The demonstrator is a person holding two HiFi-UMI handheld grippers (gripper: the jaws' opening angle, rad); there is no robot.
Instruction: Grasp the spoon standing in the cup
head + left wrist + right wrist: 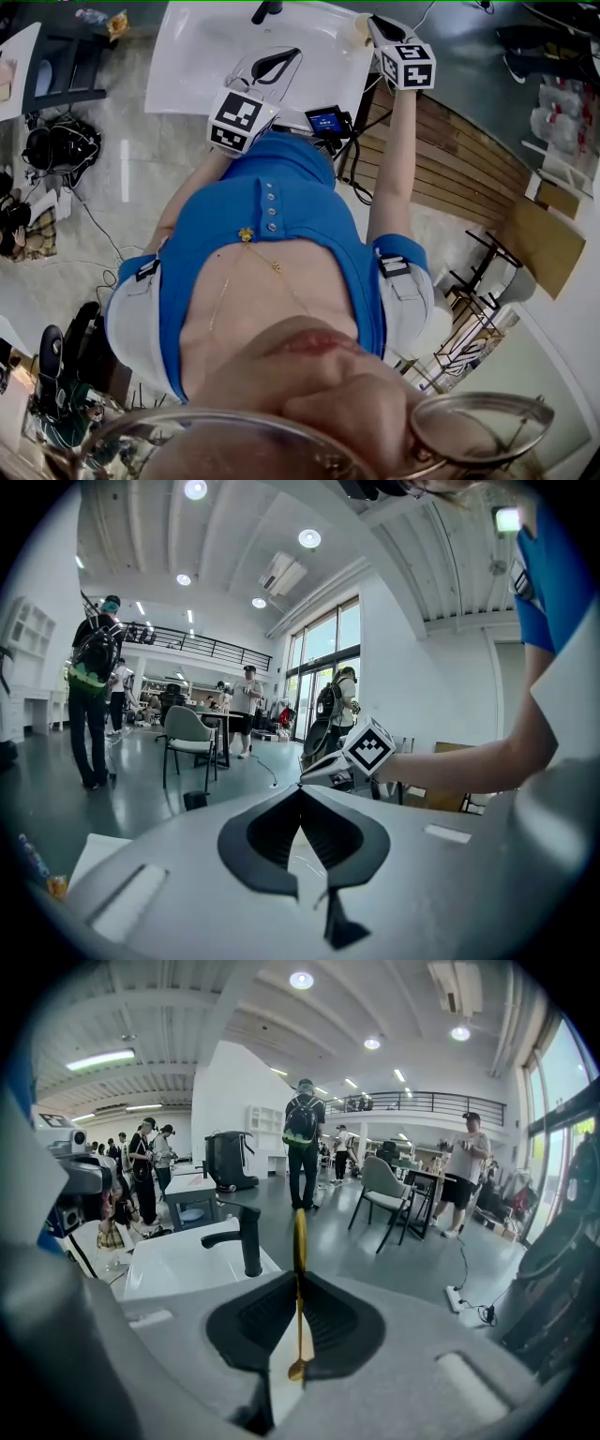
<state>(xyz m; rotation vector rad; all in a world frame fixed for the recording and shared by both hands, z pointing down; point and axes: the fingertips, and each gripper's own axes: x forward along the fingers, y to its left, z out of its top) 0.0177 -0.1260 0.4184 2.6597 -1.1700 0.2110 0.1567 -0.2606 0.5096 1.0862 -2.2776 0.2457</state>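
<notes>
The thin golden spoon (pixel 299 1232) is clamped in the right gripper (pixel 298 1277), its long axis along the jaws, while the left gripper (pixel 302 791) is closed on nothing.

Arms forward: left gripper (pixel 302 789) has fingers together, right gripper (pixel 298 1275) fingers pinch the spoon (pixel 299 1237).

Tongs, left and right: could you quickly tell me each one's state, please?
Left tongs: closed, empty.
Right tongs: closed on a slim golden spoon.
</notes>
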